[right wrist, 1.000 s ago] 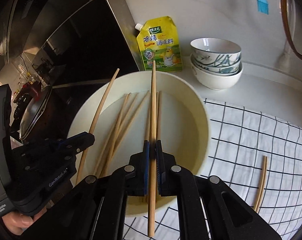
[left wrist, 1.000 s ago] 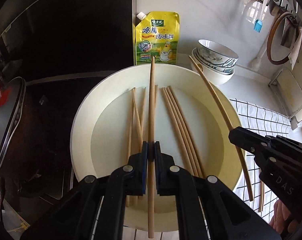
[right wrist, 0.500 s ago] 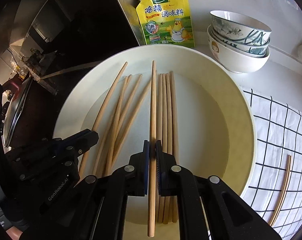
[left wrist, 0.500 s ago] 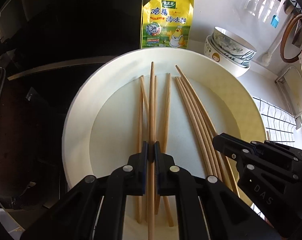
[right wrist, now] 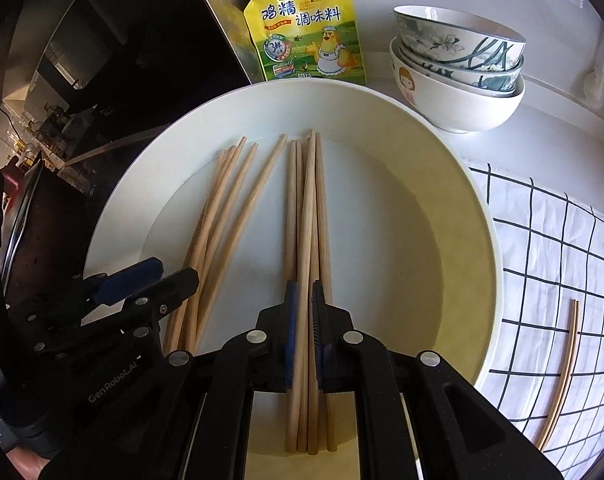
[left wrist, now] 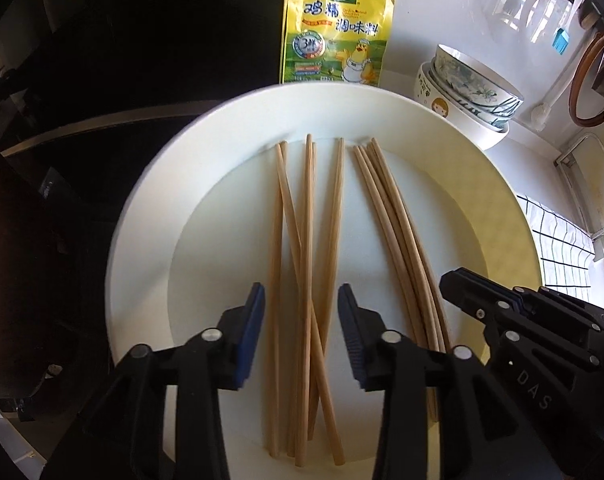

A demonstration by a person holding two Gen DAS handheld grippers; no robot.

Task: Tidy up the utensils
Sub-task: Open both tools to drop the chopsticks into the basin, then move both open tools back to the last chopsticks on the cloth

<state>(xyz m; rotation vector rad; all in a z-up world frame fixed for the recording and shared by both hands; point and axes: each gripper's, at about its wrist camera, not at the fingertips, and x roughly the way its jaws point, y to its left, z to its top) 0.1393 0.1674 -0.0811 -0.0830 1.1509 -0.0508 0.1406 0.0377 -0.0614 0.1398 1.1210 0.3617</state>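
Left wrist cam: the left gripper (left wrist: 301, 322) has its fingers spread wide, not touching anything, sitting over the near side of a big white plate (left wrist: 142, 248). Right under the gap there's a loose bunch of wooden chopsticks (left wrist: 305, 248) lying flat on the plate, a couple of them crossed over each other. A second, tidier bunch (left wrist: 397, 232) lies to the right of it on the same plate, and the right gripper (left wrist: 501, 316) pokes in from the right at that bunch's near end. Behind the plate stands a yellow seasoning pouch (left wrist: 337, 36), with stacked bowls (left wrist: 473, 92) to its right.

Right wrist cam: the right gripper (right wrist: 303, 328) is nearly closed with one chopstick (right wrist: 306, 240) between its pads; I can't tell if it's still pinched tight. That stick lies in line with the tidy bunch. The left gripper (right wrist: 142, 280) shows at lower left, fingers apart. One stray chopstick (right wrist: 563, 376) lies on a checked cloth (right wrist: 549, 248) right of the plate.
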